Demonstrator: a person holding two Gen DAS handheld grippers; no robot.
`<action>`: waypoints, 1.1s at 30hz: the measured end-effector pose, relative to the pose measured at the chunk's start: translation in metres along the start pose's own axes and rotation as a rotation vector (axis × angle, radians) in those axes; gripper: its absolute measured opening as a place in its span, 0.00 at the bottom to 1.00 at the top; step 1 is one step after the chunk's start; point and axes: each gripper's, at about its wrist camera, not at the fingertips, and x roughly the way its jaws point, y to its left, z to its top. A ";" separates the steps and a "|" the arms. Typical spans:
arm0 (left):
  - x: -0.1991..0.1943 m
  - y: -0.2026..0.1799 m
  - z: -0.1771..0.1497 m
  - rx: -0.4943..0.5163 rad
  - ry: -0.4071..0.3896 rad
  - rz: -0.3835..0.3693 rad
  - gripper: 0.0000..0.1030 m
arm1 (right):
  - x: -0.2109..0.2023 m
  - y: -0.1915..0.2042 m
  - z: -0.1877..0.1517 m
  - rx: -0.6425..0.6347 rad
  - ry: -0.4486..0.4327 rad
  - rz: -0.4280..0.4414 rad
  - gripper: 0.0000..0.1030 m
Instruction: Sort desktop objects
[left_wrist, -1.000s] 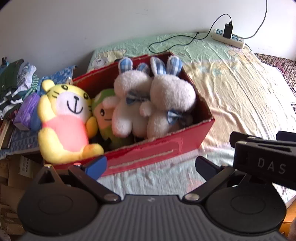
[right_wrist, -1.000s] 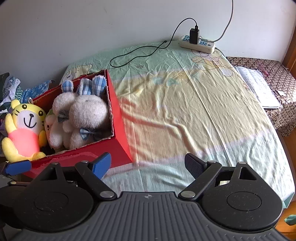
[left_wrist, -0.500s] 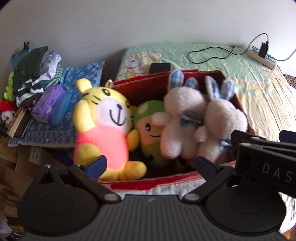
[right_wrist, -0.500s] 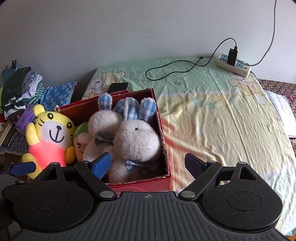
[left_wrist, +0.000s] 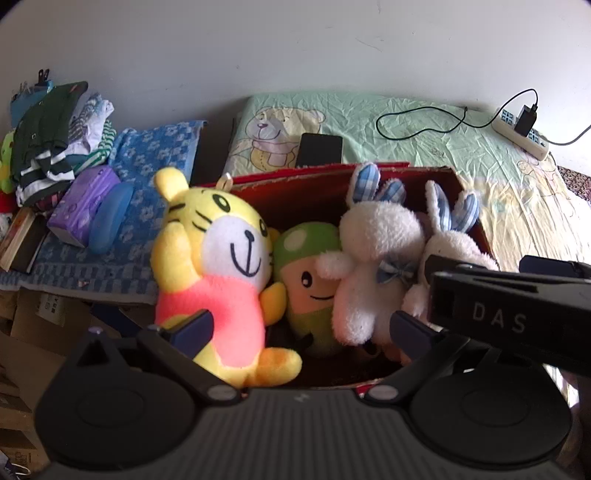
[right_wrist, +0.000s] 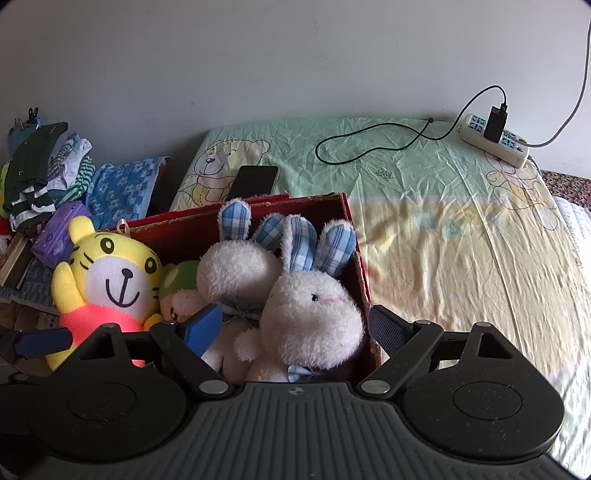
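Observation:
A red cardboard box (left_wrist: 317, 184) (right_wrist: 243, 218) on the bed holds several plush toys: a yellow tiger (left_wrist: 218, 266) (right_wrist: 110, 280) at the left, a green mushroom doll (left_wrist: 310, 273) (right_wrist: 181, 284), and two white rabbits with blue checked ears (left_wrist: 373, 258) (right_wrist: 310, 317). My left gripper (left_wrist: 299, 328) is open and empty, low over the box's front. My right gripper (right_wrist: 295, 328) is open and empty, right above the rabbits. The right gripper's body (left_wrist: 509, 314) shows at the right of the left wrist view.
A black phone (left_wrist: 319, 149) (right_wrist: 255, 181) lies behind the box on the bear-print sheet (right_wrist: 424, 184). A power strip (right_wrist: 495, 140) with a black cable sits at the far right by the wall. Folded clothes (left_wrist: 55, 125), a purple pack (left_wrist: 83, 205) and books lie left.
Both grippers have swung left and closed in on the box. The toys now fill the middle of both views. Both stay open.

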 end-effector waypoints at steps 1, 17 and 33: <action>-0.001 0.001 0.002 -0.001 0.001 -0.003 0.99 | 0.000 0.001 0.002 -0.001 -0.002 -0.002 0.86; 0.005 0.020 0.016 -0.023 0.015 0.050 0.99 | 0.008 0.004 0.013 0.011 0.022 0.000 0.86; 0.005 0.033 -0.006 -0.057 0.022 0.096 0.99 | 0.000 0.014 -0.006 -0.012 0.015 -0.005 0.86</action>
